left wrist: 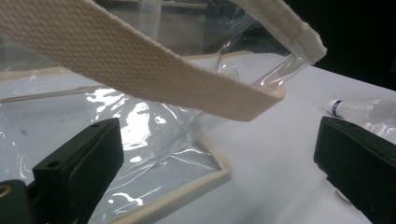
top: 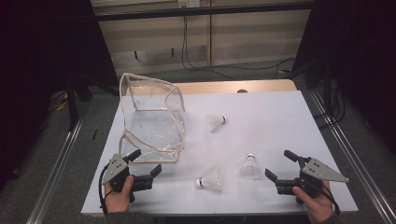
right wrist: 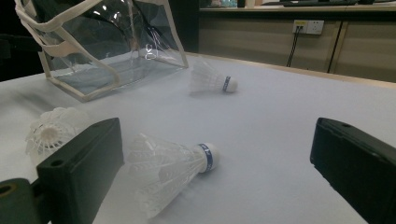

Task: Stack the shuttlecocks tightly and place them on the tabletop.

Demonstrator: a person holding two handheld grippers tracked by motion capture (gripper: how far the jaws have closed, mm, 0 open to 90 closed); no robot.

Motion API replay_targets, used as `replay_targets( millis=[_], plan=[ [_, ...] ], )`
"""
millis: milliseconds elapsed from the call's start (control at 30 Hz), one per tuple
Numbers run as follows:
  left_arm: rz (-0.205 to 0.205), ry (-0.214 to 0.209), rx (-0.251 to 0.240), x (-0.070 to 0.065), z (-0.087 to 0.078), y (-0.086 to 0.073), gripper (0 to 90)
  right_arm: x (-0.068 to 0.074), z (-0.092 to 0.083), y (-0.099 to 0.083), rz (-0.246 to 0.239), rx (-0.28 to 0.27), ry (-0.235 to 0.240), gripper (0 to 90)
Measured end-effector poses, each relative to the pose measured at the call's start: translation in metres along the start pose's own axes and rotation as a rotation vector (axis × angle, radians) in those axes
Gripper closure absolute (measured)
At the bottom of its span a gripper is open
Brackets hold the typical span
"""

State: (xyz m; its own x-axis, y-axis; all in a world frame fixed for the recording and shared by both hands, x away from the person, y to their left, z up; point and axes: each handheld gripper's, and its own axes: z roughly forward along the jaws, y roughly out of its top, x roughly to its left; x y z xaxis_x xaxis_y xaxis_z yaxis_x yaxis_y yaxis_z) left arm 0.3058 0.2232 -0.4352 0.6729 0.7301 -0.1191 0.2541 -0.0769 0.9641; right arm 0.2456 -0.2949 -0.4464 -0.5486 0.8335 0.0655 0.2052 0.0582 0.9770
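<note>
Table (top: 280,116): white top, wooden strip along the far edge.

Bag (top: 152,119): clear plastic with cream cloth trim, lying open on the left half of the table, its mouth towards the near side. In the left gripper view a cream strap (left wrist: 140,65) crosses the upper frame, hanging above the bag's near corner; the trim of that corner lies flat on the table.

Shuttlecocks, three, all white with a blue band at the cork, all outside the bag:
- far shuttlecock (top: 215,122), on its side just right of the bag, cork pointing right.
- near-left shuttlecock (top: 210,180), on its side, cork pointing left, between the two grippers.
- near-right shuttlecock (top: 250,166), cork pointing away from the person, just left of the right gripper.

Left gripper (top: 145,163): held in the left hand (top: 119,196) at the near left corner of the table. Jaws wide apart, nothing between them. The far jaw sits right at the bag's near edge; whether it touches cannot be told. Its own view looks over the bag's corner, one shuttlecock (left wrist: 355,108) off to the right.

Right gripper (top: 279,164): held in the right hand (top: 318,203) at the near right. Jaws wide apart, nothing gripped. In its own view one shuttlecock (right wrist: 170,168) lies on the table ahead of the jaws, close to the left one, not touched. Another (right wrist: 49,133) sits beyond that jaw, the third (right wrist: 212,80) lies farther off beside the bag (right wrist: 102,46).
</note>
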Motion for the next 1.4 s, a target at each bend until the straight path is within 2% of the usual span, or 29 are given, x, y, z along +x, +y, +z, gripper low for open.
replay_targets(
  millis=[367, 467, 767, 867, 900, 1400],
  plan=[
    [-0.001, -0.021, 0.007, -0.004, 0.003, 0.001, 1.7, 0.0, -0.001, 0.0, -0.004, 0.005, 0.0, 2.3],
    [-0.015, -0.041, 0.006, -0.006, 0.004, 0.002, 1.7, 0.0, -0.001, 0.0, -0.006, 0.005, 0.002, 2.4],
    [-0.015, -0.072, 0.019, -0.012, 0.006, 0.003, 1.7, 0.0, 0.0, 0.0, -0.007, 0.008, 0.005, 2.4],
    [-0.008, -0.092, 0.027, -0.017, 0.009, 0.005, 1.7, 0.001, 0.0, 0.0, -0.011, 0.008, 0.008, 2.4],
    [-0.019, -0.097, 0.024, -0.019, 0.01, 0.005, 1.7, 0.001, 0.001, 0.0, -0.01, 0.009, 0.009, 2.5],
    [-0.005, -0.135, 0.063, -0.03, 0.014, 0.005, 1.7, 0.002, 0.004, 0.001, -0.016, 0.009, 0.02, 2.6]
  ],
)
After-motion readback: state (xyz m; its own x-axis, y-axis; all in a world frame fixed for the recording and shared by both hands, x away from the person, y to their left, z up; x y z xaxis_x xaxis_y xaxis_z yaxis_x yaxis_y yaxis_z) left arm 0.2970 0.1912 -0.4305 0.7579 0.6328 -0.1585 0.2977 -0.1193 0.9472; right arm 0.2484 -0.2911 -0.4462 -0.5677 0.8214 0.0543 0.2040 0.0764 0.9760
